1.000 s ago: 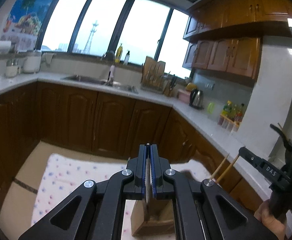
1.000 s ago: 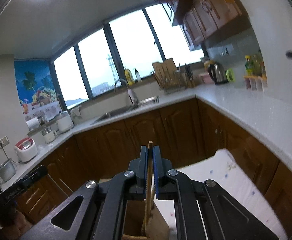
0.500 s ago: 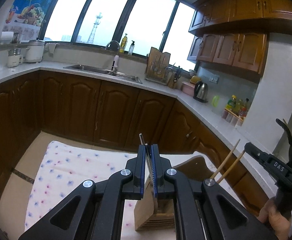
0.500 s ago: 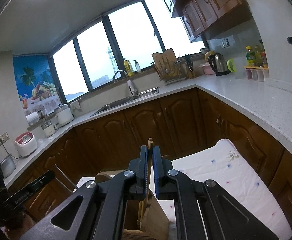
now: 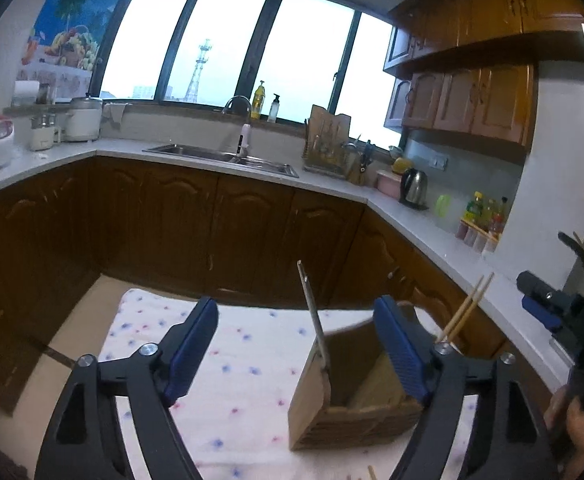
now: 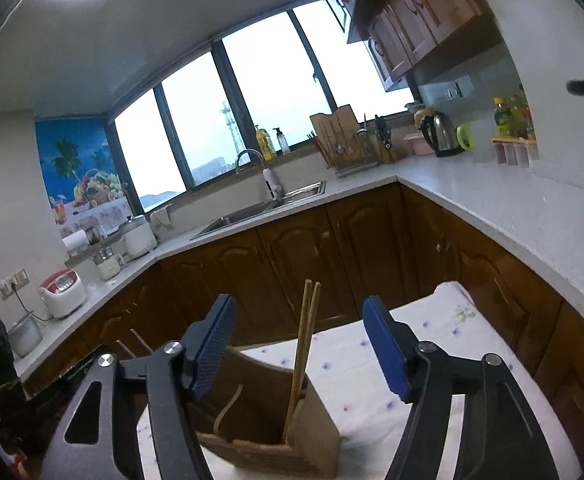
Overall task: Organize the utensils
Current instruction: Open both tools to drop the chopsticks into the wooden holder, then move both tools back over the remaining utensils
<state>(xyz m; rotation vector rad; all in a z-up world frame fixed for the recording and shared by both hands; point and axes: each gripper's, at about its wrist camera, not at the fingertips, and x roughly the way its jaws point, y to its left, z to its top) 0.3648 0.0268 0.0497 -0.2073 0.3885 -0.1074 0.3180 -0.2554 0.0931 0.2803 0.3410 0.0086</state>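
- The left gripper (image 5: 296, 344) has just been opening; its jaws now stand wide, and the metal utensil (image 5: 312, 312) between them leans free in the left part of the wooden holder (image 5: 356, 400).
- The holder stands on the flowered cloth (image 5: 244, 360), near both grippers.
- The right gripper (image 6: 298, 344) has also just been opening; the chopsticks (image 6: 302, 356) stand released in the holder's right corner.
- The placing step seems finished; the next move calls for drawing both grippers back without knocking the leaning pieces.
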